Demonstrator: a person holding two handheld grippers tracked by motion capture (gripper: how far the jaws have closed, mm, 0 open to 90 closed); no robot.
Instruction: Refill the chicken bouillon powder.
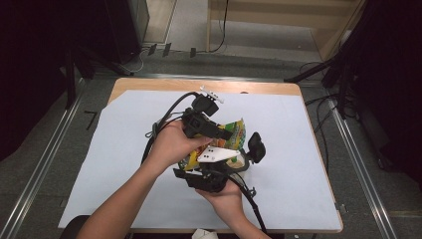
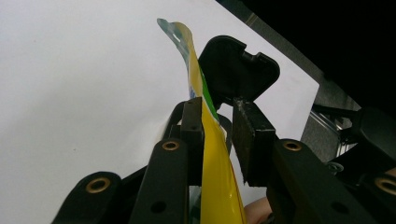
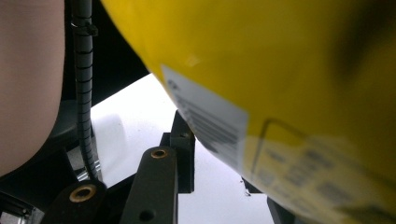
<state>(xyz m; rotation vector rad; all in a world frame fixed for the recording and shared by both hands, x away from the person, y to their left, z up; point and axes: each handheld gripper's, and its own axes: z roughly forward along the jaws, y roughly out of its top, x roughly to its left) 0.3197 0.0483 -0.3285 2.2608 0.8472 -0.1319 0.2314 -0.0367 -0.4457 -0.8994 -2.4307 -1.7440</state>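
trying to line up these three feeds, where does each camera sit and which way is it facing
High view: fixed above the person's side, looking forward and down on the table; both forearms, left gripper and right gripper show.
Left gripper view: rides the left gripper, looking along its jaws, the yellow bag between them, with a gap on one side.
Right gripper view: rides the right gripper, looking along its jaws at the bag up close; a forearm at left.
Shared: all three show the bag over the white sheet.

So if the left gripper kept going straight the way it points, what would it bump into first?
Probably the right gripper's black jaw pad, just past the left gripper, whose jaws straddle the yellow snack bag. Depth is hard to judge; behind lies the white table cover.
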